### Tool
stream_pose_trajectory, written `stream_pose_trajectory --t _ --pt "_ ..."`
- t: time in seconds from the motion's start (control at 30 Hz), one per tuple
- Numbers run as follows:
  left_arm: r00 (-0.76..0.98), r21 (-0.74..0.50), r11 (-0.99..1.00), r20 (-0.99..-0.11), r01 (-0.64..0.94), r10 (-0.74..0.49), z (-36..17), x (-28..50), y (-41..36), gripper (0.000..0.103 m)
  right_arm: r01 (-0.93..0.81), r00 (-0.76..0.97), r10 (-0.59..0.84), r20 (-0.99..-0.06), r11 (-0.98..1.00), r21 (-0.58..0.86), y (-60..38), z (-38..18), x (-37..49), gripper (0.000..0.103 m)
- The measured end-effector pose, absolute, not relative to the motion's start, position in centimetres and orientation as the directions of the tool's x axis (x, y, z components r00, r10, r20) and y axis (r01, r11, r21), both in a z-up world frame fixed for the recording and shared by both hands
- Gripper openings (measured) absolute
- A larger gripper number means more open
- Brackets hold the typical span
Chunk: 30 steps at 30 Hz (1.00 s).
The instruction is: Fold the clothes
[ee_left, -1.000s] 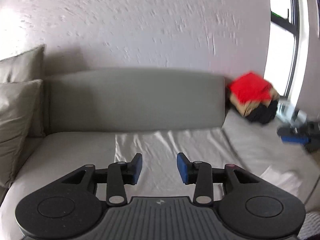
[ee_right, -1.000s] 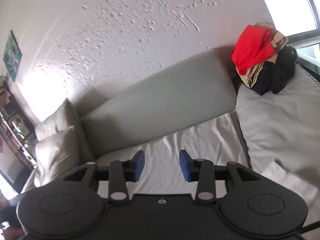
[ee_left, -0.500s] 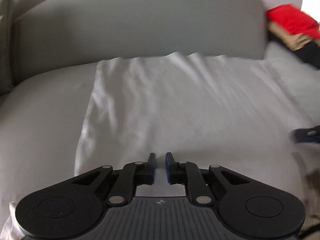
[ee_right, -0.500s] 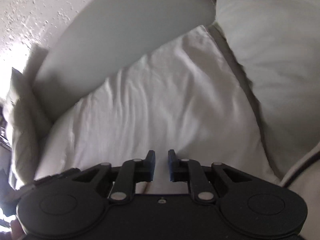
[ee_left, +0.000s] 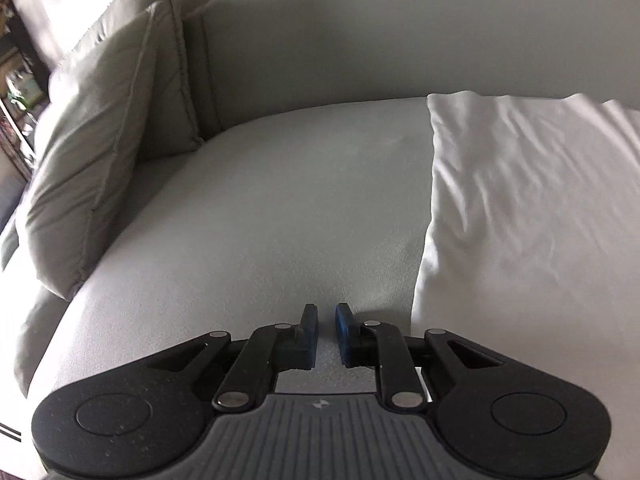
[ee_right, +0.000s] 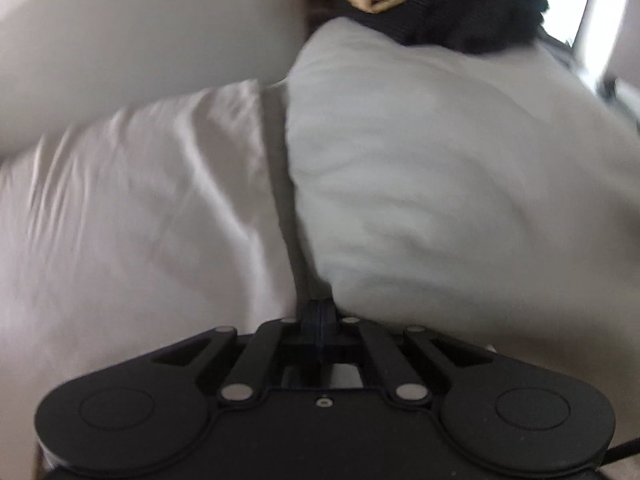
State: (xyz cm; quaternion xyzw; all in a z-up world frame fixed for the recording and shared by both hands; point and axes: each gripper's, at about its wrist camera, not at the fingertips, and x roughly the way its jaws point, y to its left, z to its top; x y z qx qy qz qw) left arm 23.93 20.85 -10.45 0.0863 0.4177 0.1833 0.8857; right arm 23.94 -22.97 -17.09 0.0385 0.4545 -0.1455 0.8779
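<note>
A white crumpled garment (ee_left: pixel 540 208) lies spread flat on the grey sofa seat (ee_left: pixel 280 200). My left gripper (ee_left: pixel 326 318) hovers low over the bare seat just left of the garment's near left corner. Its blue pads stand a narrow gap apart with only sofa fabric showing between them. In the right wrist view the same garment (ee_right: pixel 140 220) fills the left half. My right gripper (ee_right: pixel 320 312) is shut, its pads pressed together at the garment's right edge, beside the dark seam. Whether fabric is pinched between them is hidden.
Two grey cushions (ee_left: pixel 100 152) lean at the sofa's left end, with the backrest (ee_left: pixel 360 40) behind. A pale seat cushion (ee_right: pixel 460 180) lies right of the seam. A pile of red, tan and black clothes (ee_right: pixel 440 8) sits at its far end.
Both grippers tipped down from facing the wall to just above the seat. The left swung to the garment's left edge, the right to its right edge. Both jaws narrowed; the right shut fully.
</note>
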Motion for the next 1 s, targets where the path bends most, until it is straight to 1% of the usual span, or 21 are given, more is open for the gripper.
stream_pose_trajectory --t 0.03,0.07,0.13,0.17,0.2,0.23,0.27,0.3,0.33,0.4,0.43,0.47,0.5,0.57,0.63,0.67,0.73,0.83,0.9,0.97,1.0 --pt "0.590 0.280 0.926 -0.714 -0.252 0.377 -9.8 23.5 21.2 0.015 0.284 0.544 -0.232 -0.806 0.955 -0.082 -22.5 -16.7 23.8 0.000" --pt "0.618 0.227 0.948 -0.719 -0.221 0.317 -9.1 23.0 21.2 0.014 0.282 0.573 -0.212 -0.792 0.958 -0.051 -22.3 -15.9 23.1 0.002" --pt "0.681 0.102 0.986 -0.714 -0.131 0.164 -7.7 22.0 21.0 0.014 0.222 0.662 -0.098 -0.743 0.972 0.070 -21.9 -14.1 21.0 0.009" --pt "0.699 0.049 0.997 -0.710 -0.065 0.081 -7.3 21.4 20.6 0.015 0.188 0.702 -0.042 -0.711 0.974 0.128 -21.7 -13.3 20.0 0.011" --pt "0.710 0.000 1.000 -0.704 0.008 -0.005 -7.0 20.7 20.0 0.019 0.153 0.722 0.023 -0.692 0.969 0.192 -21.7 -12.9 19.2 0.011" --pt "0.698 -0.017 0.998 -0.714 0.064 -0.057 -7.2 20.4 19.3 0.019 0.123 0.713 0.101 -0.693 0.956 0.267 -21.9 -13.1 18.7 0.011" --pt "0.673 0.002 0.997 -0.738 0.079 -0.052 -7.8 20.5 18.6 0.019 0.110 0.696 0.165 -0.699 0.937 0.331 -22.1 -13.6 18.4 0.011" --pt "0.646 0.030 0.996 -0.762 0.083 -0.031 -8.5 20.6 18.0 0.019 0.134 0.670 0.176 -0.721 0.927 0.351 -22.3 -14.6 18.3 0.011" --pt "0.636 0.085 0.995 -0.771 0.051 0.034 -9.1 20.7 17.8 0.019 0.178 0.649 0.137 -0.749 0.929 0.325 -22.6 -15.5 18.2 0.011" --pt "0.624 0.201 0.979 -0.761 -0.033 0.177 -9.9 20.8 17.8 0.018 0.265 0.633 -0.005 -0.774 0.941 0.211 -23.2 -16.9 18.0 0.000" --pt "0.618 0.246 0.967 -0.750 -0.070 0.235 -9.8 20.9 17.9 0.021 0.284 0.624 -0.038 -0.781 0.941 0.182 -23.3 -17.1 18.1 0.000" --pt "0.611 0.290 0.951 -0.736 -0.107 0.293 -9.8 20.9 18.0 0.020 0.303 0.614 -0.070 -0.786 0.941 0.153 -23.5 -17.3 18.1 0.000" --pt "0.602 0.316 0.940 -0.729 -0.126 0.325 -9.6 20.8 18.2 0.013 0.321 0.603 -0.102 -0.791 0.939 0.124 -23.6 -17.5 18.1 0.000" --pt "0.583 0.353 0.923 -0.722 -0.153 0.373 -9.3 20.5 18.8 0.012 0.329 0.594 -0.135 -0.793 0.941 0.086 -22.7 -17.0 17.9 0.000" --pt "0.610 0.244 0.959 -0.741 -0.144 0.280 -7.8 19.8 19.4 0.013 0.308 0.623 -0.114 -0.774 0.945 0.109 -22.4 -15.7 18.3 0.005" --pt "0.625 0.212 0.968 -0.740 -0.136 0.250 -7.0 19.7 19.3 0.013 0.291 0.644 -0.091 -0.760 0.947 0.133 -22.3 -15.0 18.6 0.005" --pt "0.654 0.177 0.980 -0.732 -0.087 0.190 -5.4 19.9 18.0 0.013 0.245 0.683 -0.039 -0.730 0.953 0.179 -21.4 -13.3 18.9 0.006" --pt "0.686 0.117 0.993 -0.724 0.020 0.071 -4.1 20.8 15.4 0.014 0.157 0.712 0.055 -0.700 0.959 0.235 -19.8 -11.8 20.6 0.012" --pt "0.701 0.080 0.992 -0.713 0.095 -0.010 -4.2 22.4 13.1 0.015 0.104 0.715 0.136 -0.686 0.949 0.297 -18.9 -11.9 22.5 0.012" --pt "0.712 0.055 0.985 -0.698 0.162 -0.078 -4.7 23.9 10.6 0.021 0.039 0.722 0.232 -0.651 0.927 0.374 -18.2 -13.1 25.2 0.012" --pt "0.716 0.050 0.981 -0.690 0.188 -0.102 -5.1 24.5 9.3 0.021 0.008 0.723 0.279 -0.632 0.912 0.411 -17.8 -13.8 26.4 0.012"
